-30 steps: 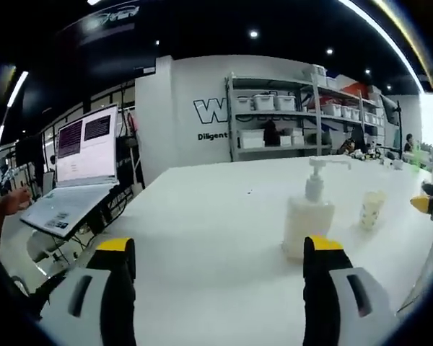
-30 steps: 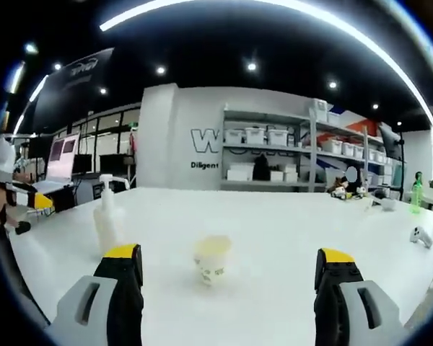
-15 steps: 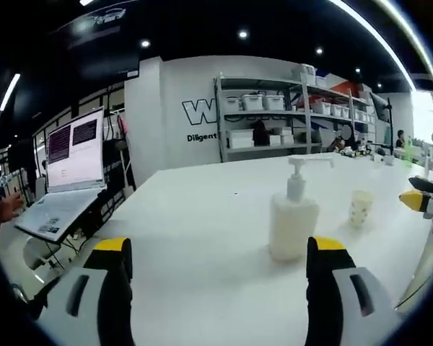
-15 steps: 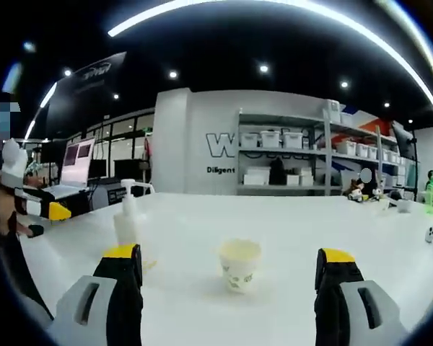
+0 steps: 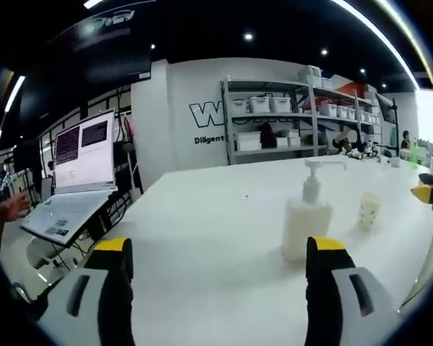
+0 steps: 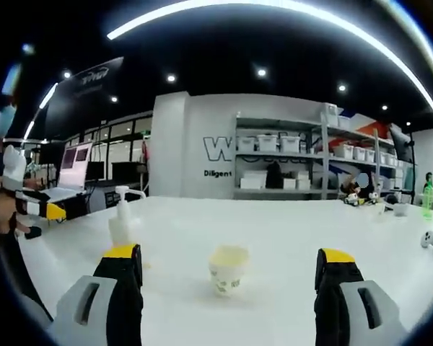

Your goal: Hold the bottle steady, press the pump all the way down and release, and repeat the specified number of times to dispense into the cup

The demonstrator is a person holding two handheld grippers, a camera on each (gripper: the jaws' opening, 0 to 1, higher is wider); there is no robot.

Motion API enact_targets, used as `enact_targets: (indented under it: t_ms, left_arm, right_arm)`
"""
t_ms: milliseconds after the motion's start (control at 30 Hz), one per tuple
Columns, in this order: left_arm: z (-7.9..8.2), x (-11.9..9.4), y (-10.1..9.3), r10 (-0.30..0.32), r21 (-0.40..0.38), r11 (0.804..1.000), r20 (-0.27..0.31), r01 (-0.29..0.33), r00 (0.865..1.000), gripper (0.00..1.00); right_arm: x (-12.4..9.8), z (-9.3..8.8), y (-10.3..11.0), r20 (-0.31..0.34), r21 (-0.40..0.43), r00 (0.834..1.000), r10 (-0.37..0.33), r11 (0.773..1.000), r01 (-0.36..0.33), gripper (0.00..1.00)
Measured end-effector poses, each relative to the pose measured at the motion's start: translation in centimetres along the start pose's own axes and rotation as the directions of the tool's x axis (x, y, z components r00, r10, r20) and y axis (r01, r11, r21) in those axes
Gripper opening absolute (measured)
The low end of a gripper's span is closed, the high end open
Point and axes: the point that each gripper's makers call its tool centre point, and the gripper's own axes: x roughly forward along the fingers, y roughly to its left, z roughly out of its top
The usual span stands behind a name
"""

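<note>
Standing on the table: a white pump bottle (image 5: pixel 307 223) at right of centre in the left gripper view, upright, its spout turned toward the right
Cup: a small paper cup (image 5: pixel 369 210) just right of the bottle in that view, apart from it; in the right gripper view the cup (image 6: pixel 227 269) sits at lower centre with the bottle (image 6: pixel 121 223) well to its left
Left gripper (image 5: pixel 218 254): jaws wide apart at the bottom of its view, holding nothing; the bottle's base sits just above the right jaw tip
Right gripper (image 6: pixel 229 261): jaws wide apart, the cup between them in the frame, untouched
Table (image 5: pixel 209 231): white, bare around both things
Laptop (image 5: pixel 79 169): open, at the left of the left gripper view
Shelves (image 6: pixel 289 162): against the back wall, stacked with boxes
</note>
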Motion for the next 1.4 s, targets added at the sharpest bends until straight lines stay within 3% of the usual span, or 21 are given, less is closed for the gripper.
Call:
enact_targets:
  t_ms: [167,200,267,1400]
  left_arm:
    - [-0.05,0.23,-0.05,-0.005,-0.004,1.0,-0.006,0.005,1.0,0.98]
    - [0.0,0.24,-0.12,-0.005,0.008,1.0,-0.005,0.005,1.0,0.98]
    - [-0.06,0.24,-0.37,-0.017,0.004,1.0,-0.007,0.017,1.0,0.97]
    - [0.06,0.06,-0.8,-0.017,0.002,1.0,-0.001,0.017,1.0,0.95]
  right_arm:
    - [0.01,-0.56,0.11,-0.021,0.017,1.0,0.008,1.0,-0.007,0.99]
    - [-0.04,-0.2,-0.01,-0.003,-0.027,1.0,-0.003,1.0,0.003,0.99]
    - [0.04,-0.51,0.19,-0.026,0.007,1.0,0.01,1.0,-0.01,0.99]
    - [0.08,-0.54,0.81,-0.022,-0.004,1.0,0.021,1.0,-0.021,0.96]
